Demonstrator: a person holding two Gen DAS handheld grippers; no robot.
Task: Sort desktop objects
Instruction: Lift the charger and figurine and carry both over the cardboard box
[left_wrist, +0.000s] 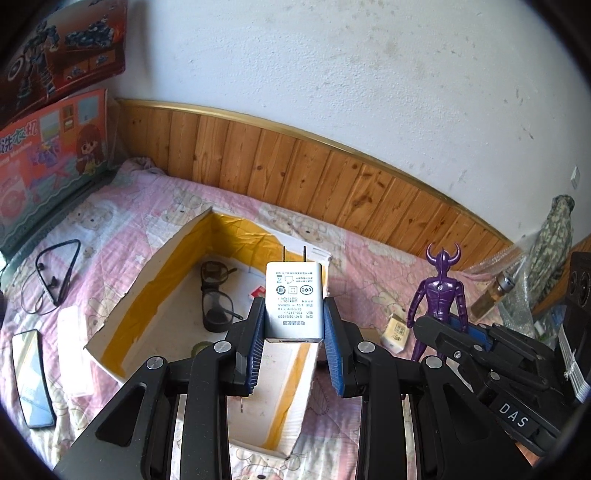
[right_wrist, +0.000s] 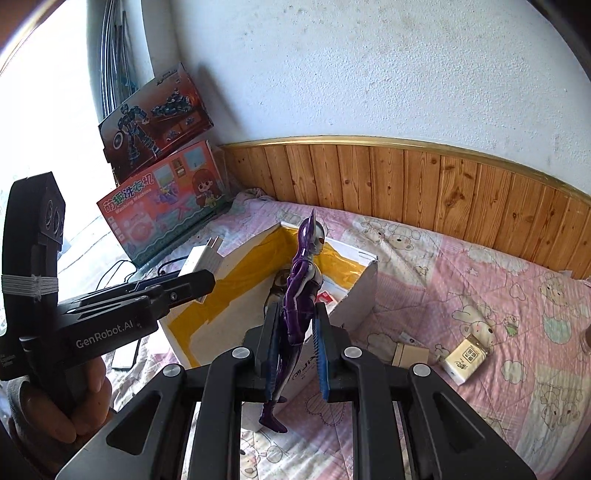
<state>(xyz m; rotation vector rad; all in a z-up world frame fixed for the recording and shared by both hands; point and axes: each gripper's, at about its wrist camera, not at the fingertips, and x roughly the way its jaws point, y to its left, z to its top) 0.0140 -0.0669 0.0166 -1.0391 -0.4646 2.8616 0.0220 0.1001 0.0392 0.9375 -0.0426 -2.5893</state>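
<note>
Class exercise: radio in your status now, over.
Left gripper shut on charger. Right gripper shut on figure. Both above open box; nothing blocking.

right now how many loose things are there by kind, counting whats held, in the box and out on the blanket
Held in grippers: 2, white charger and purple figure
In the open box: 1, glasses
Electronics on the blanket: 2, phone and neckband earphones
Small cartons on the blanket: 2, and
Total: 7
</note>
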